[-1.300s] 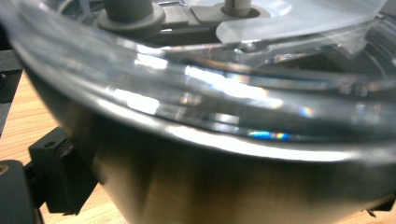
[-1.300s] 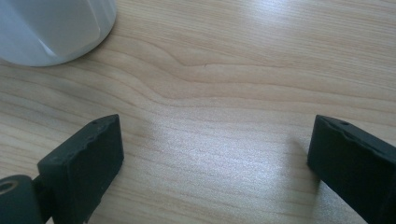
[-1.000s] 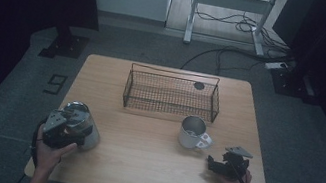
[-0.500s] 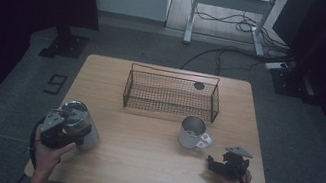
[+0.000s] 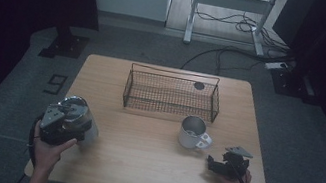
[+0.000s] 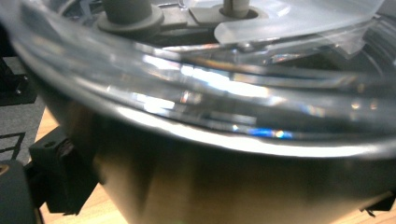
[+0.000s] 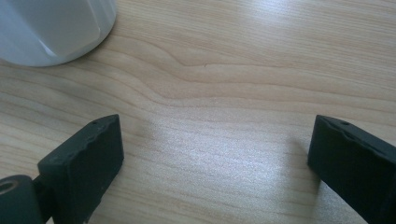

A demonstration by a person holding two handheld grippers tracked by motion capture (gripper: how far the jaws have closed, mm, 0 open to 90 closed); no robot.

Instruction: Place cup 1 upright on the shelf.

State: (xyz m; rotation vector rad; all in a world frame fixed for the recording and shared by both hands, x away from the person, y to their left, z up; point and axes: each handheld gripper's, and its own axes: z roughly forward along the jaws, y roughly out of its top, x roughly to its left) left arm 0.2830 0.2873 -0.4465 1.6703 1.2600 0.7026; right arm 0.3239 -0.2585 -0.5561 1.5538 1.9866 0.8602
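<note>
Two jaws stand wide apart on the right gripper (image 7: 215, 161), with bare wood between them and nothing held; the white mug (image 7: 51, 25) sits just beyond, at the far left corner of that gripper's view. From above, the right gripper (image 5: 229, 164) rests at the near right of the table (image 5: 147, 170), the mug (image 5: 193, 131) close by to its far left. The left gripper (image 5: 64, 122), near the table's left edge, appears closed on a steel bowl with a clear lid (image 5: 76, 116); up close one black jaw presses against the side of the bowl (image 6: 233, 186), so I judge it gripped.

The step in hand looks like carrying that bowl, probably toward the wire basket (image 5: 172, 93) at the far middle of the table. The next move would call for lifting it clear of the basket's rim and lowering it level, keeping the lid from slipping.

Much is hard to read. The bowl crowds the left gripper view, hiding the second jaw, so the grip cannot be fully confirmed. Whether the bowl rests on the table or hangs above it I cannot tell. A small dark disc (image 5: 199, 85) lies by the basket's far right corner; inside or behind, unclear.
</note>
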